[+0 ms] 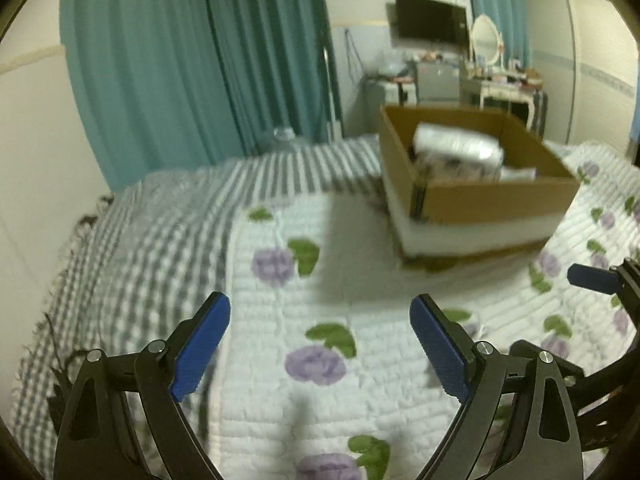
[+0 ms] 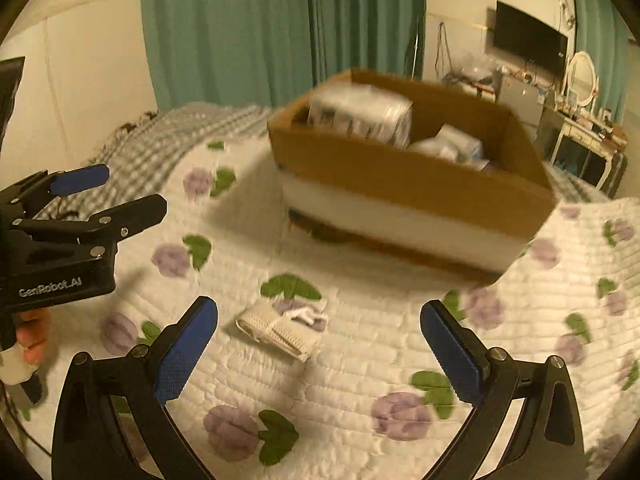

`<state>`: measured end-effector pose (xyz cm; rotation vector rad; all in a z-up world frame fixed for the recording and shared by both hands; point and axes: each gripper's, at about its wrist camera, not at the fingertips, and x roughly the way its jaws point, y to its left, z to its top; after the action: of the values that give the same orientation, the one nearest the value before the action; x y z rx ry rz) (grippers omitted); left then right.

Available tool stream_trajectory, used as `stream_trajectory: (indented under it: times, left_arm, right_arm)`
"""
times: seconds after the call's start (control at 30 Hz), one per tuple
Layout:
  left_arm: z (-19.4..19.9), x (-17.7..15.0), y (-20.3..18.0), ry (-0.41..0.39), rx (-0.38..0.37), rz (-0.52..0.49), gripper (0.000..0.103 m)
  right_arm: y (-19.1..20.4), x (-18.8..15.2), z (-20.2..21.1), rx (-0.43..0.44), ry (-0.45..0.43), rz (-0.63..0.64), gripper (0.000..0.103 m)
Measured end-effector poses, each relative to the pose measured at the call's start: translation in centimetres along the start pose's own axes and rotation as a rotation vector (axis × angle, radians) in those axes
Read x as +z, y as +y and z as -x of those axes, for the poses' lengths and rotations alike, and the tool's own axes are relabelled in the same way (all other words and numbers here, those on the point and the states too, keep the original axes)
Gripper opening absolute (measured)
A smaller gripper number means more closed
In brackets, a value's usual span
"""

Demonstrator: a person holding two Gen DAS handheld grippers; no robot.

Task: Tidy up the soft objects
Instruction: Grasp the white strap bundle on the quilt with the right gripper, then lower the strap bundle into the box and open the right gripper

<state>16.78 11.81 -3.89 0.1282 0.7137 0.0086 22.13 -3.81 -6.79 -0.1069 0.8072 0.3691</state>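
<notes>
A small white folded knit cloth point(image 2: 280, 328) lies on the flowered quilt point(image 2: 360, 360), just ahead of my right gripper point(image 2: 320, 320), which is open and empty above it. A brown cardboard box point(image 2: 400, 184) stands on the bed beyond and holds white wrapped soft packs point(image 2: 360, 114). The box also shows in the left wrist view point(image 1: 492, 200) with the packs point(image 1: 456, 150) inside. My left gripper point(image 1: 320, 320) is open and empty over the quilt point(image 1: 320, 272). It shows at the left of the right wrist view point(image 2: 116, 188), also open.
A grey striped blanket point(image 1: 160, 216) covers the far left of the bed. Teal curtains point(image 1: 200, 60) hang behind. A dresser with a mirror point(image 1: 486, 40) and a wall TV point(image 1: 430, 18) stand at the back right. A finger of the right gripper point(image 1: 592, 278) shows at the right edge.
</notes>
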Motion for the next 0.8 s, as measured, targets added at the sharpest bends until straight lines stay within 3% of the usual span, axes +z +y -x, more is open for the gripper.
stream_trajectory:
  times: [0.2,0.3,0.43,0.47,0.8]
  left_arm:
    - [-2.5,-2.0,-0.8,0.083,0.007,-0.058,0.093]
    - [-2.7,-2.2,-1.0,0.088,0.006,-0.074,0.093]
    - [-2.6,-2.3,-1.1,0.087,0.007,-0.08,0.093]
    - [-2.6,-2.4,-1.1,0.088,0.006,-0.079,0.093]
    - [0.6,-2.3,-1.2,0.041,0.003,0.009,0.093]
  right_arm:
    - [0.9,-1.5,-3.8,0.024,0.073,0.009,0.099]
    - [1.2,-1.8,-5.0,0.041,0.094,0.008,0.09]
    - [1.4,-2.0,-5.8,0.054,0.115,-0.001,0.054]
    - [1.4,-2.1,-5.7,0.051,0.115,0.0,0.051]
    - [0.3,-1.8,-0.4,0.053,0.029,-0.019,0.044]
